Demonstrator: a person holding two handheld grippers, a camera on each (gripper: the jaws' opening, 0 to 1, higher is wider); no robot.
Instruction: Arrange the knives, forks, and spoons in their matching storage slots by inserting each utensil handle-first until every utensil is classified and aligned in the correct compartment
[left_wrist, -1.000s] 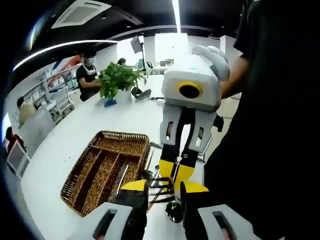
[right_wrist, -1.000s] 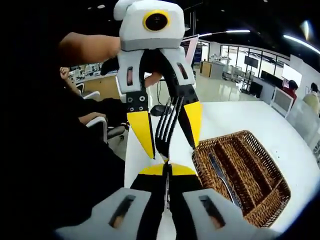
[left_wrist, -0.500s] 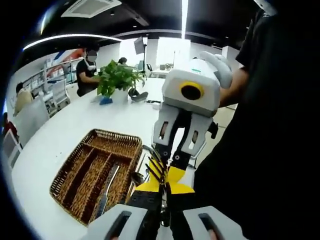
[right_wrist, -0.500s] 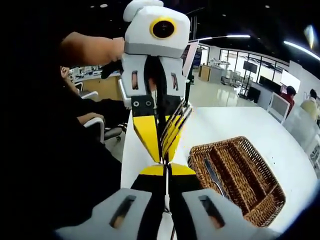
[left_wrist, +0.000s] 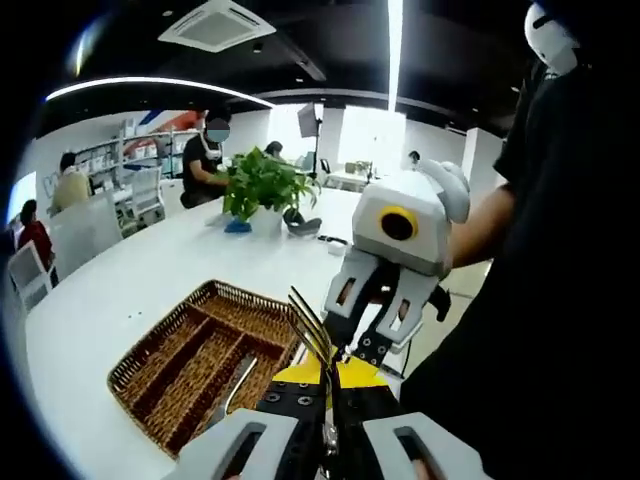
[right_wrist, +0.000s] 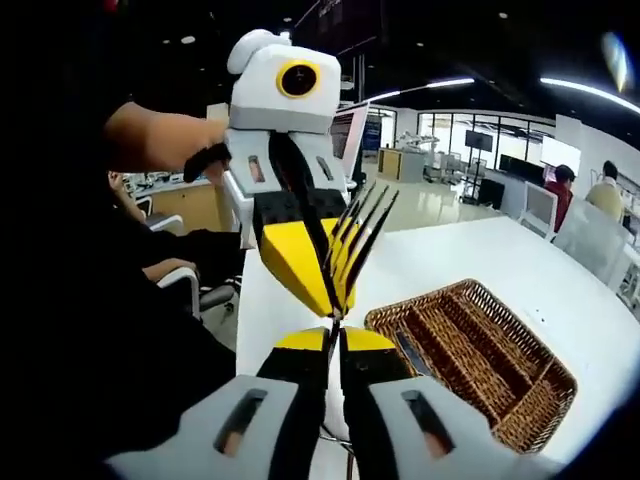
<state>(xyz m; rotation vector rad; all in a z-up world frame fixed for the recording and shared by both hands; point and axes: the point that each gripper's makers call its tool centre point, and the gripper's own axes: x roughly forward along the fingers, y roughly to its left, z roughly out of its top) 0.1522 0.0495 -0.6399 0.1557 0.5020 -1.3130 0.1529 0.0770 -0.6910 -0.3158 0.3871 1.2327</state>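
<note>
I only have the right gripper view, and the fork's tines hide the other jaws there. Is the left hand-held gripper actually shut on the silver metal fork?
Observer: Yes. In the left gripper view, the left hand-held gripper has its jaws closed on the silver metal fork, tines pointing up.
Operator: What lies beyond the brown wicker cutlery basket?
Observer: Past the far end of the brown wicker cutlery basket, a green potted plant stands on the white table.
Operator: What holds my gripper?
Observer: A white-gloved hand holds the right hand-held gripper.
</note>
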